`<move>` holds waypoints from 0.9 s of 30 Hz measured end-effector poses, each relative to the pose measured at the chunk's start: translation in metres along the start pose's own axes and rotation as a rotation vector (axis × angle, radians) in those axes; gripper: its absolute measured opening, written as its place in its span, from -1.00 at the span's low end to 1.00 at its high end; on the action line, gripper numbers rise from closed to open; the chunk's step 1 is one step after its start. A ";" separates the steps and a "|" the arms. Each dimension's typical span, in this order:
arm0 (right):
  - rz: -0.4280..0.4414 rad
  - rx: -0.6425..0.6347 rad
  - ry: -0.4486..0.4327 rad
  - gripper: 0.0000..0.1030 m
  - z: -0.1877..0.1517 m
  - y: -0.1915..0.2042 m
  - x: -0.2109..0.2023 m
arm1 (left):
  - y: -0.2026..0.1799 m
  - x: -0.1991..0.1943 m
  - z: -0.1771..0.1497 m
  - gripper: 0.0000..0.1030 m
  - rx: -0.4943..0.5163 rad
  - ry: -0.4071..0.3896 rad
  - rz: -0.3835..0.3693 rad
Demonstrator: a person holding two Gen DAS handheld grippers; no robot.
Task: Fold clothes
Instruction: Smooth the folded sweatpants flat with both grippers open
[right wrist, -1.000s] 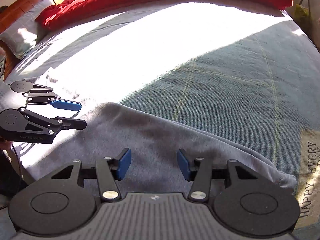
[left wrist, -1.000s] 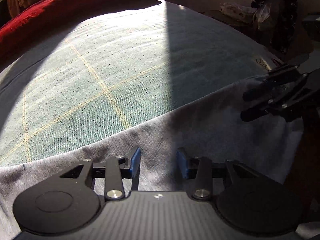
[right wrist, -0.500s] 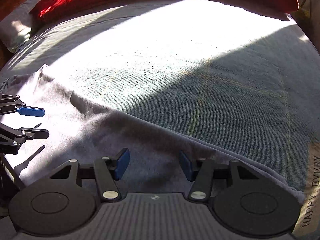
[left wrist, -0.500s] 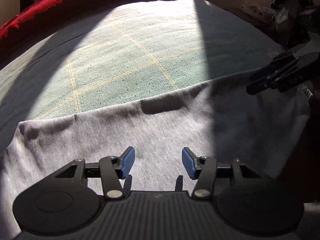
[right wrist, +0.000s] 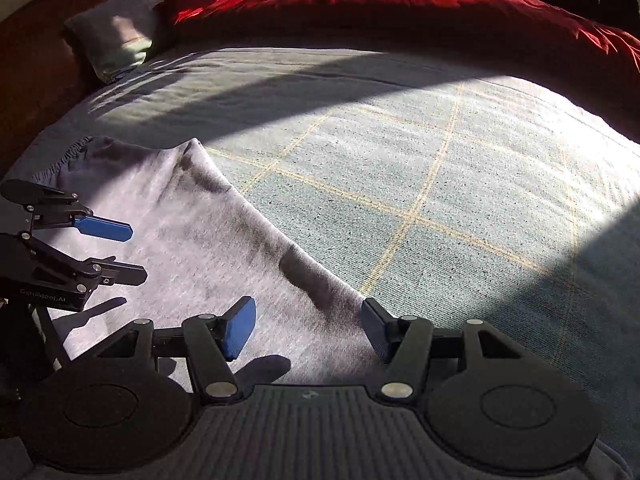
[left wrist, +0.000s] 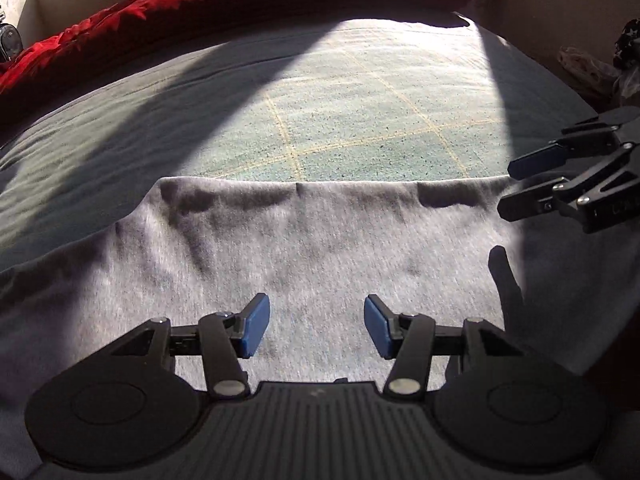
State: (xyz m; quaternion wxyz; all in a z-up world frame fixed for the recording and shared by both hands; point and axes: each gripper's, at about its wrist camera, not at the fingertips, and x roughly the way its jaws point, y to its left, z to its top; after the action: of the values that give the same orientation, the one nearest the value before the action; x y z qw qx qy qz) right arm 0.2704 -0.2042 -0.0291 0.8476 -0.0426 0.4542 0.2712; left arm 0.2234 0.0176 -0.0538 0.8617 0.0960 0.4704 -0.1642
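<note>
A grey knitted garment (left wrist: 320,264) is seen spread flat on a bed covered by a pale green blanket with thin yellow check lines (left wrist: 360,120), its far edge running straight across the middle of the left wrist view and slanting from the upper left toward the lower centre of the right wrist view (right wrist: 192,240). A gathered hem of the garment is visible at the left edge of the right wrist view. The left gripper (left wrist: 316,330) is held at the bottom centre of its own frame, its blue-padded fingers (left wrist: 254,330) parted above the cloth with nothing pressed between them; the same gripper (right wrist: 134,252) is shown at the left edge of the right wrist view, released over the grey fabric. The right gripper (right wrist: 308,332) is held at the bottom centre of its frame, its fingers (right wrist: 240,328) likewise spread and empty above the garment's edge, and it is seen again at the right edge of the left wrist view (left wrist: 516,188). A crumpled red duvet (right wrist: 400,4) is piled along the top of both frames, and a grey pillow (right wrist: 116,28) is lying in the upper left of the right wrist view. Strong sunlight and hard shadows are cast across the bed.
</note>
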 end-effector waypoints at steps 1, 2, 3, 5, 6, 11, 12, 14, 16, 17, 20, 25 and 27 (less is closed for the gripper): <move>0.021 -0.018 -0.002 0.23 0.001 0.008 0.004 | 0.003 0.002 -0.004 0.02 -0.001 0.010 0.009; 0.041 -0.036 -0.002 0.23 0.001 0.016 0.010 | 0.005 0.004 -0.009 0.02 -0.002 0.021 0.018; 0.051 -0.050 0.002 0.24 0.000 0.021 0.014 | 0.007 0.005 -0.015 0.02 -0.004 0.038 0.026; 0.047 -0.078 0.024 0.25 -0.008 0.033 0.023 | 0.009 0.009 -0.025 0.07 -0.013 0.053 0.030; 0.033 -0.091 0.036 0.27 -0.012 0.036 0.028 | 0.009 0.007 -0.028 0.07 -0.020 0.031 0.030; -0.004 -0.156 0.005 0.50 -0.037 0.041 0.036 | 0.012 0.007 -0.035 0.11 -0.088 -0.026 0.027; -0.003 -0.157 -0.011 0.52 -0.041 0.041 0.035 | 0.011 0.006 -0.037 0.11 -0.096 -0.041 0.030; -0.014 -0.154 -0.042 0.52 -0.048 0.040 0.030 | 0.008 -0.005 -0.043 0.06 -0.079 -0.089 0.036; -0.037 -0.153 -0.066 0.52 -0.054 0.041 0.024 | 0.006 -0.015 -0.048 0.09 -0.041 -0.119 0.033; -0.042 -0.147 -0.069 0.52 -0.056 0.041 0.022 | 0.005 -0.018 -0.050 0.10 -0.019 -0.125 0.031; -0.050 -0.147 -0.072 0.61 -0.060 0.044 0.024 | 0.006 -0.009 -0.048 0.10 -0.005 -0.083 0.023; -0.032 -0.153 -0.042 1.00 -0.058 0.050 0.034 | 0.007 -0.003 -0.042 0.10 -0.071 -0.095 0.023; -0.041 -0.164 -0.035 1.00 -0.058 0.052 0.038 | 0.004 -0.003 -0.042 0.11 -0.064 -0.108 0.030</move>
State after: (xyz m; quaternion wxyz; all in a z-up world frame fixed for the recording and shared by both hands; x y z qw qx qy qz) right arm 0.2179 -0.1630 -0.0839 0.8545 -0.1163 0.4146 0.2907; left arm 0.1907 0.0356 -0.0737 0.8908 0.0665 0.4267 -0.1413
